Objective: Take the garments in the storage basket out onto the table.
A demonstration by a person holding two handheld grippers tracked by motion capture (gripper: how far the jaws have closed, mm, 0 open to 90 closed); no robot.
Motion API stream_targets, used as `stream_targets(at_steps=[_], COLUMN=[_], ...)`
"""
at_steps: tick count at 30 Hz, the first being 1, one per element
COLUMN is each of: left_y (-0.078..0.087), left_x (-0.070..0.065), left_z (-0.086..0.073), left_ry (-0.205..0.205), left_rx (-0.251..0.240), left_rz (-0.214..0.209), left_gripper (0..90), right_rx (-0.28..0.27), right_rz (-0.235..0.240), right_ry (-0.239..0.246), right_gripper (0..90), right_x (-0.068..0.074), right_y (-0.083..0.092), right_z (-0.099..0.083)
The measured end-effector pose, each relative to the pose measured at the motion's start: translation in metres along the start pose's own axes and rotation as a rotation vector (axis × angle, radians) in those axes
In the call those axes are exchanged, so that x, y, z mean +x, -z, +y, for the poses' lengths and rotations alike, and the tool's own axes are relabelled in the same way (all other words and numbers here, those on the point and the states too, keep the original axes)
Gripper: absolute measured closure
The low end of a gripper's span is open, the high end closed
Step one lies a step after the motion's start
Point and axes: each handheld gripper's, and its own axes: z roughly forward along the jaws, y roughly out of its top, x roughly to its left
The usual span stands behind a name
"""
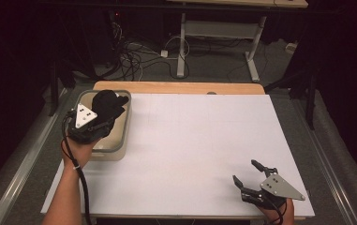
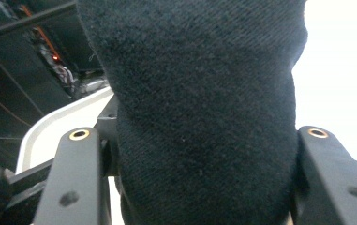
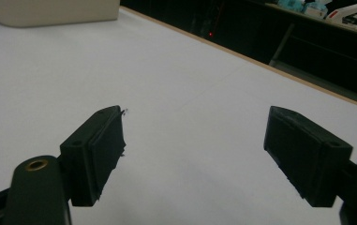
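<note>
A bundled black cloth (image 1: 107, 102) hangs over the cream plastic bin (image 1: 127, 125) at the table's left. My left gripper (image 1: 110, 115) is shut on it from the near side. In the left gripper view the black cloth (image 2: 204, 108) bulges wide between the two jaws and hides their pads; the bin's pale rim (image 2: 45, 126) curves behind at the left. My right gripper (image 1: 244, 171) rests low near the front right corner, open, with nothing between its fingers. The right gripper view has the same gripper (image 3: 195, 145) over bare white sheet, and the bin (image 3: 49, 11) is far off at top left.
A white sheet (image 1: 190, 150) covers the wooden table (image 1: 181, 87). Beyond the far edge, tangled cables (image 1: 134, 56) lie on the floor beside another table's white legs (image 1: 182, 47). A metal rail (image 1: 21, 159) runs along the left side.
</note>
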Motion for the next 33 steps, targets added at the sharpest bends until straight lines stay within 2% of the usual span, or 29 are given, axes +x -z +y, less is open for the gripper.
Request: stream_targets(at_steps=[2,3,6,8,11,14,16,20,28,33], left_y=[0.002,0.002,0.005,0.006,0.007,0.005,0.004,0.006,0.005,0.005], left_x=[-0.001,-0.001,0.001,0.001,0.001,0.0,-0.003,-0.005,-0.016,-0.019], left_z=[-0.001,-0.001,-0.002,-0.002,0.0,0.001,0.001,0.001,0.005,0.008], left_ry=[0.016,0.016,0.051,0.053,0.042,0.056,0.045,0.055,0.029,0.027], left_rx=[-0.018,-0.018,-0.052,-0.065,-0.073,-0.086,-0.087,-0.11,-0.141,-0.154], left_rz=[-0.01,-0.01,-0.039,-0.046,-0.053,-0.069,-0.065,-0.089,-0.103,-0.112], left_gripper=[42.6,42.6,42.6,42.6,42.6,42.6,42.5,42.6,42.4,42.4], right_rx=[0.009,0.013,0.022,0.023,0.028,0.033,0.035,0.038,0.044,0.05], right_rz=[-0.003,0.0,-0.004,-0.001,0.002,-0.001,0.003,0.0,0.004,-0.021], right_ry=[-0.007,-0.004,0.016,0.013,0.009,0.016,0.014,0.013,-0.025,-0.021], right_gripper=[21.4,21.4,21.3,21.2,20.6,20.0,19.4,17.6,15.4,17.1], right_x=[0.0,0.001,0.002,0.002,0.003,0.003,0.003,0.004,0.004,0.005], right_y=[-0.001,-0.001,0.0,-0.001,-0.001,-0.001,-0.002,-0.004,-0.011,-0.011], right_z=[-0.001,-0.001,-0.002,-0.003,-0.003,-0.004,-0.004,-0.004,0.0,0.0])
